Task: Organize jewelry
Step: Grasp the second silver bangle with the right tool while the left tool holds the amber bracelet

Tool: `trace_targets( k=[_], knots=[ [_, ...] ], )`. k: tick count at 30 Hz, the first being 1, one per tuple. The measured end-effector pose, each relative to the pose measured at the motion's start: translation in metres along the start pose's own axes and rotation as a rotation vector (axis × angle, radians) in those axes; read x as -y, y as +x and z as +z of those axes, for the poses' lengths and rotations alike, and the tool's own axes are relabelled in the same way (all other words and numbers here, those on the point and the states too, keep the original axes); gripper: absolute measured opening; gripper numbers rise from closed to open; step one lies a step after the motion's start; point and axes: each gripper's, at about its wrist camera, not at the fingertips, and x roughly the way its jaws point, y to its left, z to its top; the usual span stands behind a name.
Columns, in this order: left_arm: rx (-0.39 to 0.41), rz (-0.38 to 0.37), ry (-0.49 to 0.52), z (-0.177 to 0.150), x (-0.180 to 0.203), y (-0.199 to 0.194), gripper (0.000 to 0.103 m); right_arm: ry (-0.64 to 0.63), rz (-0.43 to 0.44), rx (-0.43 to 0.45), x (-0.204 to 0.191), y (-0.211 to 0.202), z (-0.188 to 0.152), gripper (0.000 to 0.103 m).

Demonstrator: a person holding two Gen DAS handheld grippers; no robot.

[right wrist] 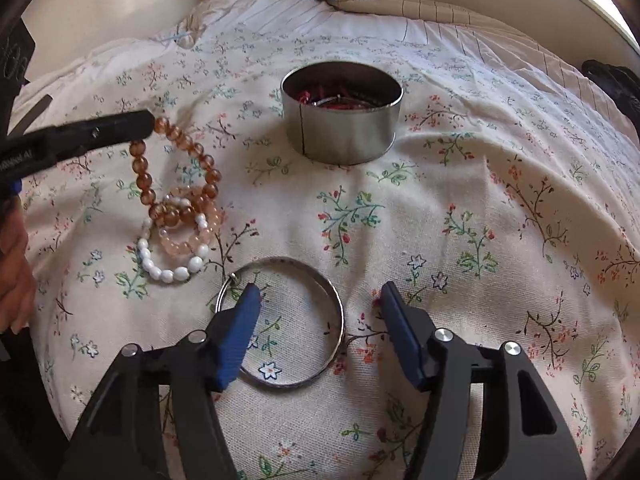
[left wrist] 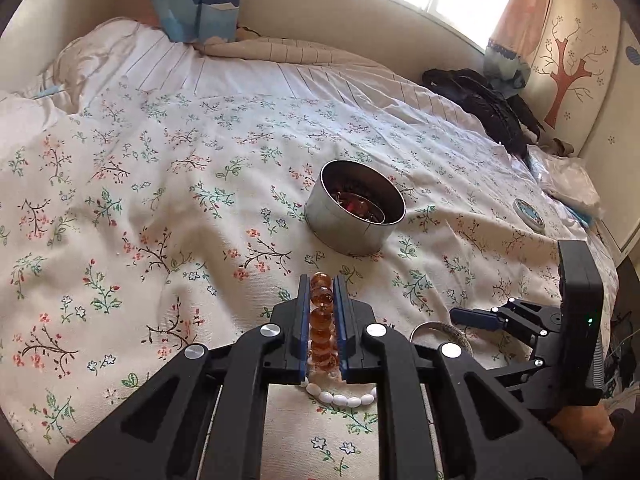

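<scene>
The string of round amber glass beads [right wrist: 176, 168] is clamped at its upper end between the blue pads of the left hand-held gripper [left wrist: 322, 292], and it hangs in a loop whose lower beads rest on a small heap of pale pink beads [right wrist: 192, 228] and oval white beads [right wrist: 168, 264] on the flowered bedspread [right wrist: 480, 200]. In the left wrist view the strand is seen to run lengthwise along the pads, so its long axis lies in line with the fingers. The open round metal tin [right wrist: 342, 116], already holding red and silvery pieces, stands farther off and to the right of the strand, well apart from it; the coming move is judged to turn on that far-right direction. The left hand-held gripper is pointed downward at a slant. Nearer, the right hand-held gripper [right wrist: 320, 304] is spread wide and grips nothing, with its left pad inside a thin silver bangle [right wrist: 338, 308] lying flat.
</scene>
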Motion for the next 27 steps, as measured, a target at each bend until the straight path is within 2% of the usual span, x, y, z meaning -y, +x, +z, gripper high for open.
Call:
trace_targets(
  k=[1,2,3,4,5,7,11,13,15,16,19,21,22,23,27],
  knots=[
    [-0.016,0.011,-0.007,-0.001,-0.002,0.004,0.011,0.004,0.011,0.004,0.0,-0.002,-0.001,0.041],
    [-0.035,0.029,-0.011,-0.002,-0.004,0.008,0.011,-0.009,-0.007,0.007,-0.002,-0.004,-0.001,0.03],
    [-0.055,0.045,-0.012,-0.003,-0.006,0.013,0.011,-0.03,-0.025,0.01,-0.006,-0.005,-0.002,0.026],
    [-0.074,0.058,-0.014,-0.004,-0.009,0.017,0.01,-0.042,-0.015,0.012,-0.009,-0.007,-0.003,0.012],
    [-0.091,0.073,-0.015,-0.006,-0.01,0.021,0.01,-0.053,0.008,0.019,-0.013,-0.01,-0.005,0.005],
    [-0.106,0.086,-0.015,-0.008,-0.012,0.024,0.01,-0.087,-0.006,0.048,-0.022,-0.017,-0.004,0.005],
    [-0.092,0.084,-0.016,-0.009,-0.012,0.021,0.01,-0.018,0.066,0.126,-0.013,-0.036,-0.003,0.005],
    [-0.069,0.054,-0.03,-0.007,-0.012,0.014,0.01,0.037,0.118,0.164,-0.004,-0.043,-0.003,0.005],
    [-0.017,-0.027,-0.06,-0.004,-0.013,0.002,0.01,0.067,0.141,0.164,-0.002,-0.043,-0.001,0.005],
    [0.009,-0.061,-0.073,-0.003,-0.013,-0.004,0.01,0.059,0.12,0.151,-0.003,-0.04,-0.001,0.005],
    [0.006,-0.058,-0.079,-0.002,-0.012,-0.004,0.01,0.041,0.076,0.1,-0.008,-0.027,0.003,0.006],
    [-0.027,-0.022,-0.072,-0.004,-0.012,0.004,0.01,0.023,0.043,0.049,-0.009,-0.015,0.001,0.014],
    [-0.048,-0.009,-0.074,-0.005,-0.013,0.008,0.011,0.011,0.038,0.033,-0.01,-0.01,0.0,0.036],
    [-0.071,0.007,-0.075,-0.006,-0.014,0.013,0.011,0.0,0.045,0.019,-0.012,-0.005,0.0,0.046],
    [-0.161,0.11,-0.05,-0.012,-0.017,0.033,0.012,-0.01,0.045,-0.006,-0.014,0.0,-0.002,0.045]
  ],
)
